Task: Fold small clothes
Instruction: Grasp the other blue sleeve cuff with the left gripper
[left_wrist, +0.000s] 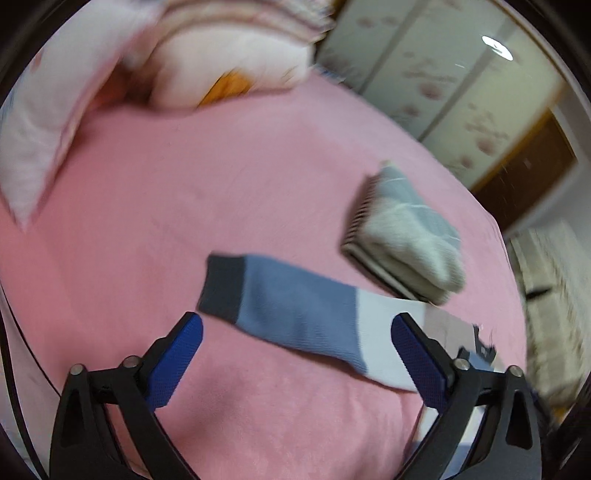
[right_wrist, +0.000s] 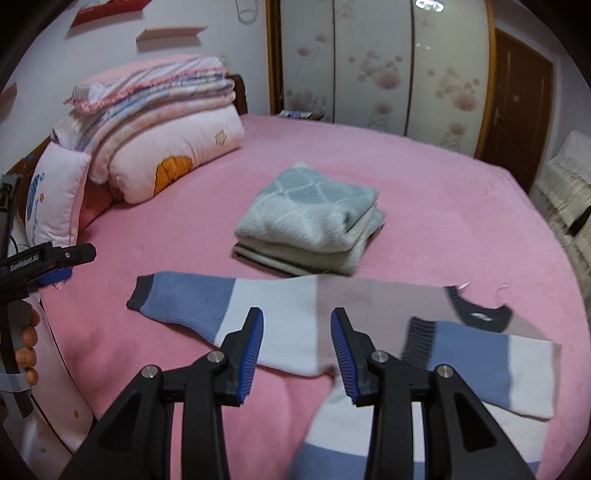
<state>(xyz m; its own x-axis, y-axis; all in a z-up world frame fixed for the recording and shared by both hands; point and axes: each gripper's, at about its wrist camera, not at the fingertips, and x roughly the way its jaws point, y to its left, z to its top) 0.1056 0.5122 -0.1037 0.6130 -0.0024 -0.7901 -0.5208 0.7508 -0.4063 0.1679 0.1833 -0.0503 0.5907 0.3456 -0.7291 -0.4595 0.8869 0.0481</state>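
A small striped sweater (right_wrist: 303, 314) in blue, white, mauve and dark grey lies flat on the pink bed (right_wrist: 424, 177). Its left sleeve (left_wrist: 295, 314) stretches out with a dark cuff at the end. Its right sleeve (right_wrist: 480, 365) is folded across the body. My left gripper (left_wrist: 295, 354) is open and empty, hovering over the left sleeve; it also shows at the left edge of the right wrist view (right_wrist: 66, 258). My right gripper (right_wrist: 297, 354) is open and empty just above the white band of the sweater.
A stack of folded clothes (right_wrist: 314, 221) with a grey-green knit on top sits behind the sweater. Pillows and folded quilts (right_wrist: 155, 122) pile up at the head of the bed. A wardrobe (right_wrist: 388, 62) and door stand beyond the bed.
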